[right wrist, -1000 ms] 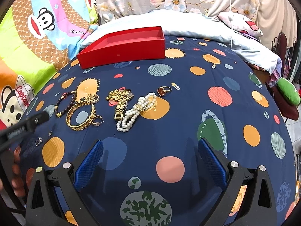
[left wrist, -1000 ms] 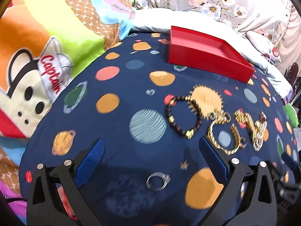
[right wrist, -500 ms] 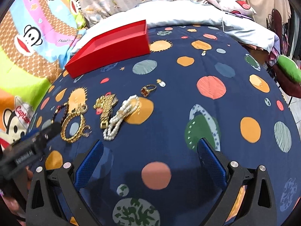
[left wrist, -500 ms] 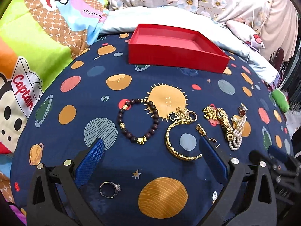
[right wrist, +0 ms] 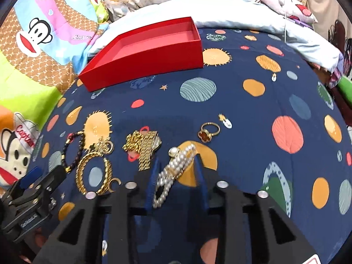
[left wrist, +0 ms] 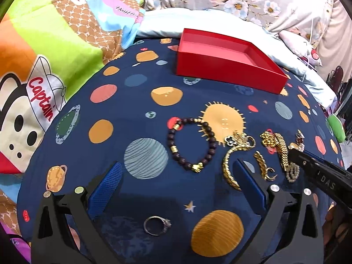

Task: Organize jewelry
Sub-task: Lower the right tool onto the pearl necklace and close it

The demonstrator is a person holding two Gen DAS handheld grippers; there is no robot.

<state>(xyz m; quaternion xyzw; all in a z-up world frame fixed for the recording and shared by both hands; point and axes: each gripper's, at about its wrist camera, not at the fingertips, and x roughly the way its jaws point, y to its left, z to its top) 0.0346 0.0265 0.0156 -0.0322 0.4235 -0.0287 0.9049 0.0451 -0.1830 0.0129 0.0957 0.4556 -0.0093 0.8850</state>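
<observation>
An empty red box [left wrist: 228,66] [right wrist: 143,55] sits at the back of the planet-print sheet. My left gripper [left wrist: 176,182] is open above a silver ring [left wrist: 156,225]; a dark bead bracelet [left wrist: 191,145] and a gold bangle [left wrist: 231,167] lie ahead. My right gripper [right wrist: 176,176] has narrowed around a pearl bracelet [right wrist: 173,169], with a blue finger on each side of it; contact is unclear. A gold watch band [right wrist: 145,149] and a gold ring with a red stone [right wrist: 208,132] lie nearby.
A cartoon monkey quilt [left wrist: 44,55] borders the sheet on the left. A pale blue pillow [right wrist: 231,11] and floral bedding lie behind the box. A green item [left wrist: 335,129] sits at the right edge. The right gripper's body [left wrist: 319,173] shows in the left view.
My right gripper has moved forward and down onto the pearl bracelet and its jaws have narrowed. My left gripper has drifted left and lower, nearer the silver ring.
</observation>
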